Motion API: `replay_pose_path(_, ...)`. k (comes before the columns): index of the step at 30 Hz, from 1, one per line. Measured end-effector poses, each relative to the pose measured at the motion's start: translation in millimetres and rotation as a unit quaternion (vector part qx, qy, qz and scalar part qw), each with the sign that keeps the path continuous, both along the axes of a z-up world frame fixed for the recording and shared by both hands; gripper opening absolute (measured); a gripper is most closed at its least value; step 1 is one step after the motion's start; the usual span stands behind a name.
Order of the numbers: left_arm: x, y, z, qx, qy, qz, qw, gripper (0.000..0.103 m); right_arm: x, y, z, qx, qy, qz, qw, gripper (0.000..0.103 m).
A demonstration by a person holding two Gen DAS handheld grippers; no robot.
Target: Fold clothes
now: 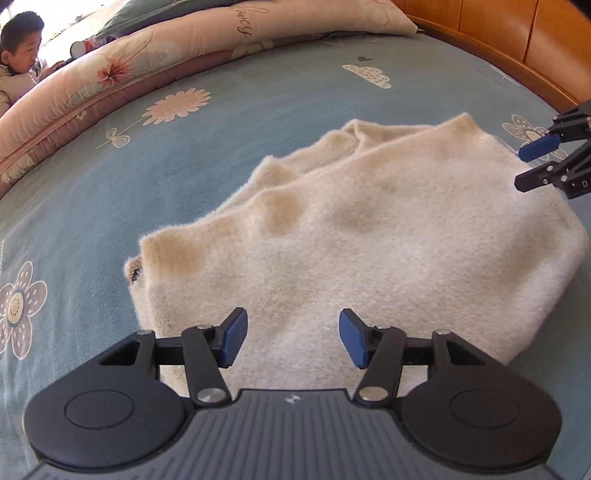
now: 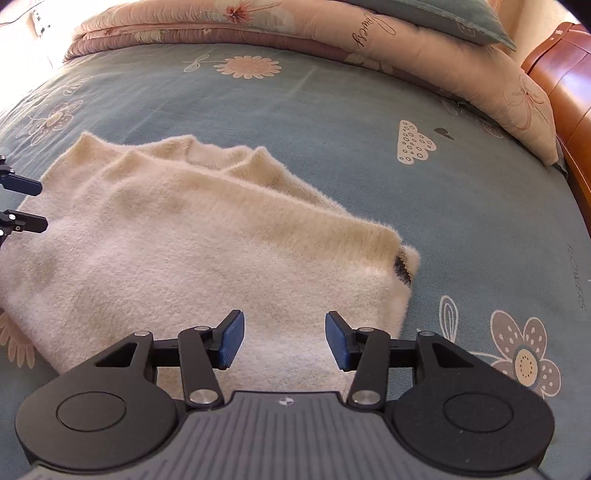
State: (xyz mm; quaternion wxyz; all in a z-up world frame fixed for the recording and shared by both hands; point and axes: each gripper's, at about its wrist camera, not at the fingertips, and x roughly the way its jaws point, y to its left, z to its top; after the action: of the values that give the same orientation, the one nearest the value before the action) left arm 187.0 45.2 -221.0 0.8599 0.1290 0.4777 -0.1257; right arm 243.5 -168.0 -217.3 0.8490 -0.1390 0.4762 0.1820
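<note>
Your cream sweater (image 1: 369, 236) lies folded on the bed (image 1: 221, 147), spread flat on the blue-grey flowered sheet, nearer the bed's wooden side rail (image 1: 517, 48) than the rolled pink quilt (image 1: 129, 74) along the far edge. Several fuzzy layers are stacked, their ribbed hems stepping back towards the quilt, and a small dark patch of pattern peeks out at one corner of the stack.

Your left claw (image 1: 293, 338) hangs over the near part of the sweater, tilted steeply down. Its blue pads (image 1: 234, 338) stand apart with only fabric visible below the gap; nothing is pinched between them and neither pad presses on the knit.

Your right claw (image 2: 284, 338) is over the near edge of the same sweater, close to the corner with the dark patch, also pointing steeply down. Its jaws are apart too, with nothing between them. From the left wrist view you can see that claw's tips at the picture's right edge, above the sweater's side nearest the wooden rail.

A green-grey pillow (image 2: 443, 18) rests on top of the quilt near the headboard end. Beyond the quilt, at the far corner of the bed, a person (image 1: 18, 55) in a light padded jacket leans on the bedding.
</note>
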Motion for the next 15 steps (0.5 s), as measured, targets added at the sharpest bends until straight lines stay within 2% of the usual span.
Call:
replay_pose_path(2, 0, -11, -3, -0.005, 0.011, -0.002, 0.9999, 0.057, -3, 15, 1, -0.005, 0.005, 0.020, 1.000, 0.056)
replay_pose_path(5, 1, -19, -11, -0.026, 0.032, 0.011, 0.9991, 0.057, -6, 36, -9, 0.016, 0.017, 0.039, 0.999, 0.056)
replay_pose_path(8, -3, -19, -20, -0.015, 0.035, 0.024, 0.9990, 0.057, -12, 48, -21, 0.023, 0.022, 0.053, 0.998, 0.056)
replay_pose_path(12, -16, 16, -26, -0.004, 0.052, 0.074, 0.9959, 0.058, -22, 38, -33, 0.017, 0.026, 0.043, 0.999, 0.066)
replay_pose_path(15, -34, 41, -28, 0.003, 0.062, 0.090, 0.9940, 0.058, -31, 13, -35, 0.017, 0.030, 0.019, 0.999, 0.067)
